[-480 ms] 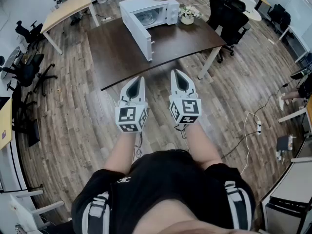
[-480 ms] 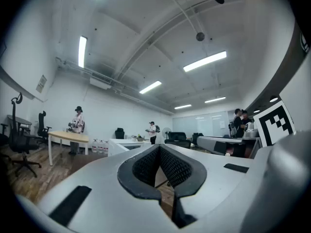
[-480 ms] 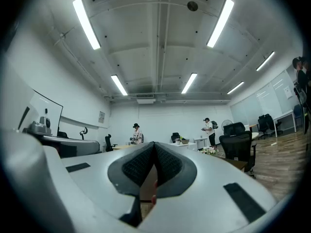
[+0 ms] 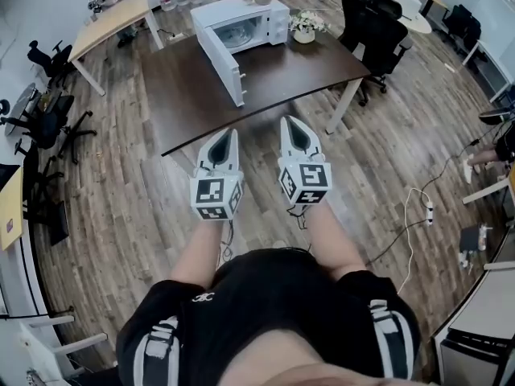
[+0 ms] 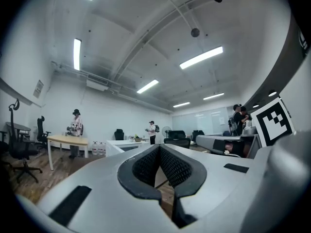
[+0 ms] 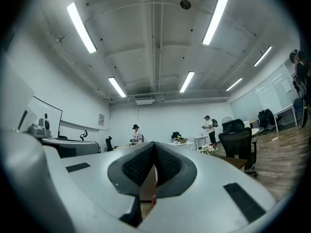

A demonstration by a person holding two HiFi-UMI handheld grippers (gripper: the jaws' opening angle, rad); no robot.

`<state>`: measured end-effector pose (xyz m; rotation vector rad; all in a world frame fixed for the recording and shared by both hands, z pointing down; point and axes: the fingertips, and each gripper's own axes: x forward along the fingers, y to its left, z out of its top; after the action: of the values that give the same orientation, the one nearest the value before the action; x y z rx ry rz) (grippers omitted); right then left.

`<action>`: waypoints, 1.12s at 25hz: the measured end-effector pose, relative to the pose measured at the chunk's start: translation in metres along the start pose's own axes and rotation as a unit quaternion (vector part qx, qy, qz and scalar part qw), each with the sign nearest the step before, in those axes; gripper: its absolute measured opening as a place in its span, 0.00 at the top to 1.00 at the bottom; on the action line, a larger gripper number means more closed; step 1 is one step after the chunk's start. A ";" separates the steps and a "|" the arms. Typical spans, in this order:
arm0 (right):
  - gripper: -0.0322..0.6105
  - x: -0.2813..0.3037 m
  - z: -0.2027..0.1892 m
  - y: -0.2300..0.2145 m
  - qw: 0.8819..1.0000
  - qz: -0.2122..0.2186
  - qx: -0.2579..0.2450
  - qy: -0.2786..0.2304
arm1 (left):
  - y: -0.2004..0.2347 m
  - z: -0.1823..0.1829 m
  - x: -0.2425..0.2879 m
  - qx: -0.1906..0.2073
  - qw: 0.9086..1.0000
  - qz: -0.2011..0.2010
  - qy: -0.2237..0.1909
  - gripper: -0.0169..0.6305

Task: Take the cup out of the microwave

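Status entry, cup retrieval.

Left gripper (image 4: 231, 133): jaws pressed together, nothing between the pads. In its own view the tips meet on the centre line, with only the room beyond them. Right gripper (image 4: 289, 121): also pressed together and empty. Both are held out level in front of me, side by side, over the wooden floor (image 4: 121, 183). They are short of the near edge of the dark table (image 4: 290, 67) and touch nothing.

Microwave (image 4: 241, 21): stands at the far side of the table with its door (image 4: 225, 64) swung wide open toward me, so the opening step looks done already. The cavity faces my way, but from here it is small and washed out. I cannot make out the cup inside it, and no cup shows on the table or in either gripper, so I judge it is in the cavity. A small flower pot (image 4: 304, 27) sits just beside the microwave on its right, and a black office chair (image 4: 374, 18) stands past the table corner.

Progress: early — only the open door counts as done. Left to do, by my reckoning:
- close the gap to the table
- spread one pair of jaws
- reach into the cavity and pinch the cup
- draw it clear of the door frame and set it down

Watch item — the open door stands on the left side of the approach, so the right gripper probably has the cleaner line in.
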<state>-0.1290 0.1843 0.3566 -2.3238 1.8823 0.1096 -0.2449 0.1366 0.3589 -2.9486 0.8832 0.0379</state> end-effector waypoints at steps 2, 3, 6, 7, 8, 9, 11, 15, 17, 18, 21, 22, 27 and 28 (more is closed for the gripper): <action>0.95 0.000 0.003 -0.012 1.000 0.000 0.002 -0.002 | -0.008 0.001 0.007 -0.003 1.000 0.001 0.001 0.98; 0.95 0.000 0.005 -0.018 1.000 0.001 0.002 -0.003 | -0.012 0.003 0.011 -0.005 1.000 0.001 0.001 0.98; 0.95 -0.001 0.008 -0.036 1.000 0.004 0.001 -0.006 | -0.028 0.007 0.021 -0.002 1.000 0.004 -0.005 0.98; 0.95 0.000 0.008 -0.042 1.000 0.005 0.001 -0.007 | -0.032 0.007 0.025 0.001 1.000 0.005 -0.006 0.98; 0.95 0.001 0.007 -0.047 1.000 0.006 0.001 -0.007 | -0.037 0.006 0.029 0.003 1.000 0.006 -0.006 0.98; 0.95 0.002 0.006 -0.053 1.000 0.006 0.002 -0.006 | -0.041 0.004 0.034 0.004 1.000 0.007 -0.006 0.98; 0.95 0.006 0.003 -0.062 1.000 0.008 0.008 -0.003 | -0.047 0.001 0.043 0.006 1.000 0.006 -0.004 0.98; 0.95 0.015 -0.006 -0.084 1.000 0.012 0.016 -0.004 | -0.055 -0.009 0.067 0.007 1.000 0.007 -0.005 0.98; 0.95 0.026 -0.008 -0.097 1.000 0.012 0.015 -0.008 | -0.056 -0.012 0.084 0.005 1.000 0.007 -0.007 0.98; 0.95 0.034 -0.010 -0.102 1.000 0.012 0.013 -0.009 | -0.054 -0.014 0.094 0.004 1.000 0.007 -0.008 0.98; 0.95 0.060 -0.018 -0.121 1.000 0.010 0.011 -0.010 | -0.050 -0.020 0.128 0.003 1.000 0.003 -0.010 0.98; 0.95 0.071 -0.021 -0.129 1.000 0.009 0.011 -0.010 | -0.049 -0.022 0.142 0.003 1.000 0.002 -0.011 0.98; 0.95 0.132 -0.031 -0.172 1.000 0.010 0.012 -0.011 | -0.036 -0.031 0.219 -0.005 1.000 0.003 -0.015 0.98; 0.95 0.146 -0.032 -0.182 1.000 0.010 0.013 -0.011 | -0.032 -0.032 0.237 -0.008 1.000 0.005 -0.016 0.98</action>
<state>0.0788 0.0747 0.3792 -2.2784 1.8846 0.1119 -0.0296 0.0309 0.3822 -2.9497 0.8971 0.0924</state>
